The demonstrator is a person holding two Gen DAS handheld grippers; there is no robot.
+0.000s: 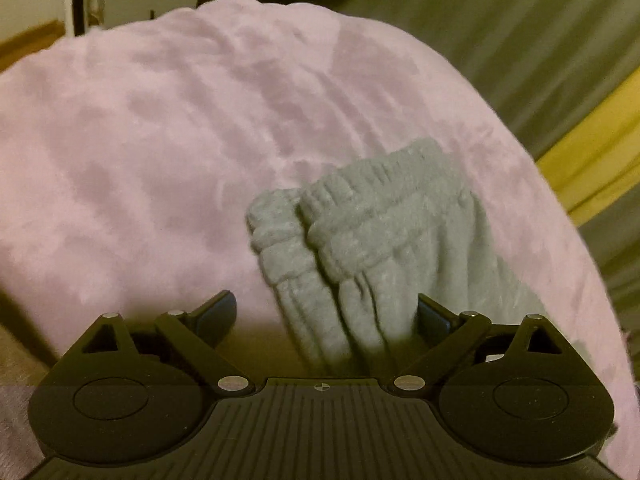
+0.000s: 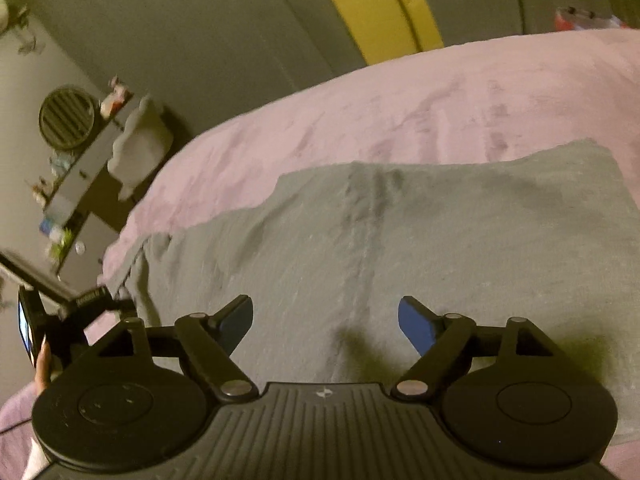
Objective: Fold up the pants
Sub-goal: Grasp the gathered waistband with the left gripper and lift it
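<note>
Both tools gape over grey pants (image 2: 400,248) lying on pink blanket (image 2: 400,100).

left gripper (image 1: 326,312): jaws spread, bunched waistband of grey pants (image 1: 372,240) fills the gap's right half and ahead-right. bare pink blanket (image 1: 140,140) ahead-left, open run. right gripper (image 2: 326,320): jaws spread over flat pants cloth (image 2: 400,240); blanket beyond unobstructed; phone mount (image 2: 52,300) close at left.
</note>
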